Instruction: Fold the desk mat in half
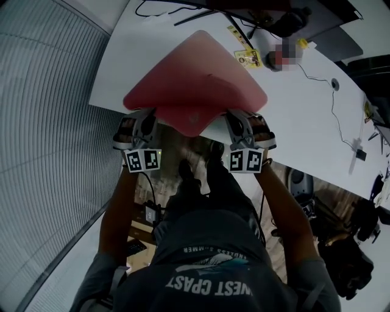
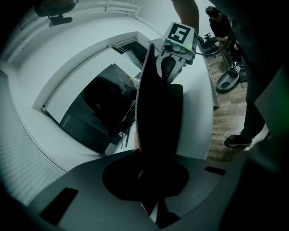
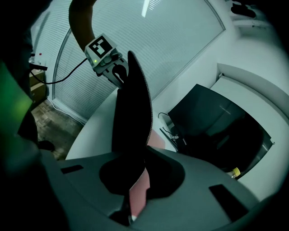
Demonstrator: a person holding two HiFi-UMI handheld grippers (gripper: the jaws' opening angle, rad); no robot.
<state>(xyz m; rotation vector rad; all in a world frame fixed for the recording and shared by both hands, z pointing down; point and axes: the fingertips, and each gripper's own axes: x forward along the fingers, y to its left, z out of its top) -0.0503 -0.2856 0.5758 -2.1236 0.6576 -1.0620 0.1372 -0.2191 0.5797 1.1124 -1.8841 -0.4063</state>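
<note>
A pink desk mat [image 1: 195, 91] lies on the white table [image 1: 304, 116], with its near edge raised off the table's front edge. My left gripper [image 1: 144, 127] is shut on the mat's near left corner. My right gripper [image 1: 245, 127] is shut on the near right corner. In the left gripper view the mat [image 2: 158, 117] stands edge-on between my jaws [image 2: 144, 173], dark underside showing, and the right gripper [image 2: 175, 43] holds its far end. The right gripper view shows the mat [image 3: 131, 122] clamped in my jaws [image 3: 135, 182], with the left gripper [image 3: 108, 58] beyond.
A dark laptop [image 3: 216, 126] and cables [image 1: 183, 12] sit at the table's back. A yellow card [image 1: 248, 58] lies just past the mat. A thin cable [image 1: 332, 109] runs over the right part. The person's legs [image 1: 207, 183] stand against the front edge; ribbed blinds [image 1: 42, 122] are left.
</note>
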